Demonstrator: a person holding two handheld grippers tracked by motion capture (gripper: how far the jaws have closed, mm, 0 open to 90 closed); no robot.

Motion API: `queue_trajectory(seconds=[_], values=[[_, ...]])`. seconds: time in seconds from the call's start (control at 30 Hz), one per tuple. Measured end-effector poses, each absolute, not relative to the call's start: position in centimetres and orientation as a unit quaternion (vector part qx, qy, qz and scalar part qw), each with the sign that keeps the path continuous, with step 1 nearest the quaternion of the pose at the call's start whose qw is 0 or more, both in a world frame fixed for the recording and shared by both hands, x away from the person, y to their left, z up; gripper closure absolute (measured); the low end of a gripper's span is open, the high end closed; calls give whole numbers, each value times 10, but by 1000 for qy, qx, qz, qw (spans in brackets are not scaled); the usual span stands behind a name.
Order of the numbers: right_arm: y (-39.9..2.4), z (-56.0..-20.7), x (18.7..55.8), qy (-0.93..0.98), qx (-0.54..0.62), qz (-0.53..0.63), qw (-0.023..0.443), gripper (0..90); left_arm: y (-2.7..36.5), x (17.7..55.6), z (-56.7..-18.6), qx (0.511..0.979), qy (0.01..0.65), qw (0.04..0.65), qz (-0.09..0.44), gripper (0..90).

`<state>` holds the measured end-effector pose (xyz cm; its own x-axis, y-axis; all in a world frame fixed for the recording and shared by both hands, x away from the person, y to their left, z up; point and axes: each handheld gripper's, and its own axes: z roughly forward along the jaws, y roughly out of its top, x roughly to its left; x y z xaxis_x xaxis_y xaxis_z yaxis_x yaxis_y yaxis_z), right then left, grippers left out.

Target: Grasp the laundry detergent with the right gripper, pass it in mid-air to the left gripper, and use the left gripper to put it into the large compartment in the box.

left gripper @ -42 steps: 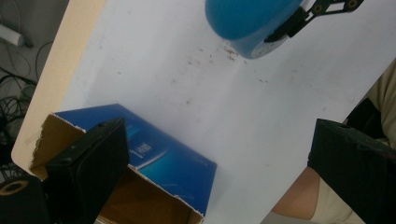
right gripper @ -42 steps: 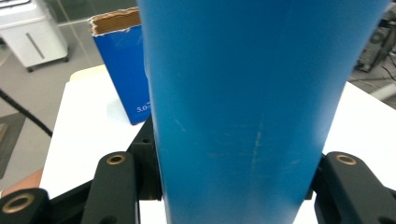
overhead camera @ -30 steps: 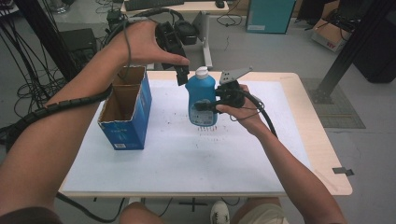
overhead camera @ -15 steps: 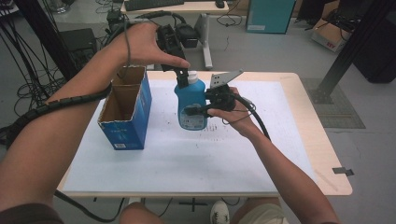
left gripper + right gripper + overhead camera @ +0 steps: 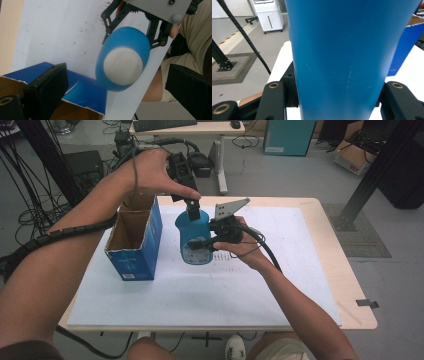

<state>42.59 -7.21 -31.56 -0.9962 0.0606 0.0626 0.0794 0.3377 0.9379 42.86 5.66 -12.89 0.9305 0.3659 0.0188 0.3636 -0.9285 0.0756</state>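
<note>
My right gripper (image 5: pixel 202 241) clenches one blue bottle (image 5: pixel 194 236) above the surface (image 5: pixel 280 285), beside one open cardboard box (image 5: pixel 134 240). My left gripper (image 5: pixel 192 209), jaws released, hovers at its cap (image 5: pixel 123 65).

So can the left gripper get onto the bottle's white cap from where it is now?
Probably yes. The left gripper hangs directly above the blue bottle, jaws open, and its own view looks straight down at the white cap with nothing in between. The right gripper clamps the body lower down, clear of the cap.
</note>
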Motion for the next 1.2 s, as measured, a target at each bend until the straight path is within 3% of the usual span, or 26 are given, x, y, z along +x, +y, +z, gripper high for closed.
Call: queue_trajectory(seconds=[0.9,0.93,1.2], values=[[-58,-295,421,-809,-2,-587,7,446,59,423,-147,988,153,9,-8,50],[-58,-295,421,-808,0,-589,6,446,59,419,-150,983,180,30,-11,50],[-58,-293,423,-807,1,-590,7,446,59,420,-154,983,180,28,-10,51]])
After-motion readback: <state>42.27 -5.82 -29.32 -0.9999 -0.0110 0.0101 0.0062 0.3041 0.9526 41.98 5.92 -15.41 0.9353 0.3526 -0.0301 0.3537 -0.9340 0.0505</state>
